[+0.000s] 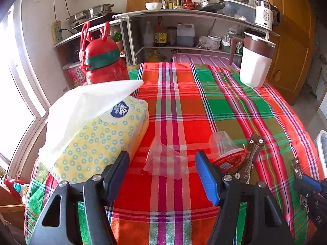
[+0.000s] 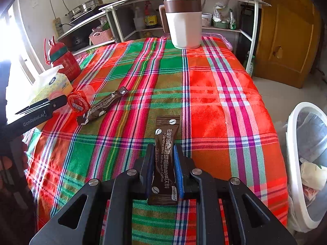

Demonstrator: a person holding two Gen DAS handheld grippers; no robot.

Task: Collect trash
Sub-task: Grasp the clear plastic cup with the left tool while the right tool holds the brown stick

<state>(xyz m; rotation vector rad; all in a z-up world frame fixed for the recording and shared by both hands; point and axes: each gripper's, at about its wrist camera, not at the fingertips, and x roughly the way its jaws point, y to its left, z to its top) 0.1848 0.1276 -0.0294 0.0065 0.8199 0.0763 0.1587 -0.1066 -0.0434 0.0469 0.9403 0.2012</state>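
Observation:
My right gripper (image 2: 163, 159) is shut on a brown coffee sachet (image 2: 166, 143), which stands up between its blue pads above the plaid tablecloth (image 2: 214, 112). My left gripper (image 1: 162, 157) is open, low over the cloth. A crumpled clear plastic cup (image 1: 165, 161) lies between its fingertips, untouched. Just right of it lies a clear cup with a red lid (image 1: 230, 160), with a second brown sachet (image 1: 252, 157) beside it. That lidded cup (image 2: 78, 102) and second sachet (image 2: 104, 106) also show in the right wrist view, next to the left gripper (image 2: 59, 103).
A yellow tissue pack (image 1: 98, 138) sits close to my left finger, with a red bottle (image 1: 102, 61) behind it. A white and brown mug (image 1: 255, 61) stands at the table's far side. A white-rimmed trash bin (image 2: 294, 163) stands on the floor, right of the table. Kitchen shelves (image 1: 184, 12) fill the back.

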